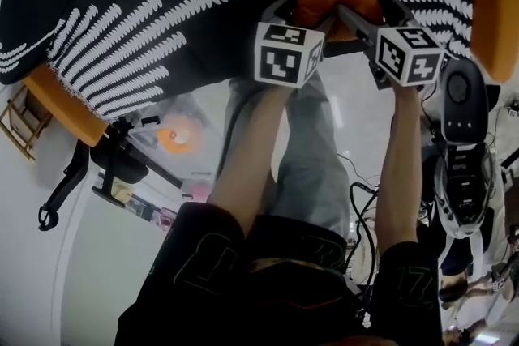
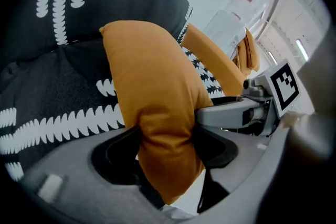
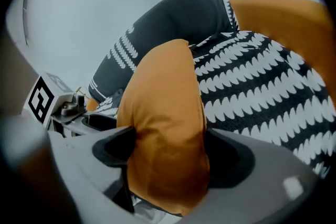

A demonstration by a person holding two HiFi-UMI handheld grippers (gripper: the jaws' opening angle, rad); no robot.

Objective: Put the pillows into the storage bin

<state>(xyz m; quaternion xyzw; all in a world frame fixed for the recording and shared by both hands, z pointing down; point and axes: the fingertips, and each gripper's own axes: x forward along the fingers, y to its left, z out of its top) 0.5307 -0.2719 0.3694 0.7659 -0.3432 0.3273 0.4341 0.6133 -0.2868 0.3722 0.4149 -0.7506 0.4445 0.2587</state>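
Two tongs here, one orange pillow [image 2: 152, 86], plus at least two black-and-white patterned pillows [image 3: 252, 86] [image 3: 173, 18], can't count past that. The orange pillow's edge sits right between the left tongs [image 2: 168, 149] and the right tongs [image 3: 168, 155]. Both are spread wide, released, with fabric filling the gap. The patterned ones are bunched right behind it.
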